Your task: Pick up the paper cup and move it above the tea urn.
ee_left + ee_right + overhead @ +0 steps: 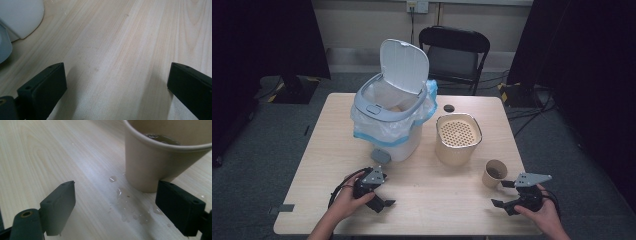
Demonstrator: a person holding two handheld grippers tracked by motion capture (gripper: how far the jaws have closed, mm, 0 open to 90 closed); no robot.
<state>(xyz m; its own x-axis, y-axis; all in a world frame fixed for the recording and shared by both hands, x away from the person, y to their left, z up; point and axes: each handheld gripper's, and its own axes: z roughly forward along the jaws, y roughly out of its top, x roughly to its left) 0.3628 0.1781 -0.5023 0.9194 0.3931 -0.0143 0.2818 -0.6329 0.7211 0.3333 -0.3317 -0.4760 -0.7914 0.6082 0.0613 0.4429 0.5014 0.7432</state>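
- The paper cup (494, 173) stands upright on the table (432, 200), near its right front corner, in front of and to the right of the beige strainer container (458, 139).
- The right gripper (507, 194) sits just in front of and slightly right of the cup, its jaws spread wide with nothing between them.
- In the right gripper view the paper cup (160, 155) rises ahead and toward the right jaw, so it is off the centre line of the gap; the jaws would have to shift toward that side before they could straddle it.
- The cup's long axis is vertical and the jaws point roughly level along the table, so a grasp across its side wall looks like the natural approach.
- A little liquid lies in the cup, and water drops (130, 207) dot the table between the jaws and the cup's base; a tilt could spill more.
- The left gripper (384, 192) rests well apart on the table's left front, near the pedal bin (392, 107), jaws also spread and empty.
- The right hand is clearly the nearer one to the cup.
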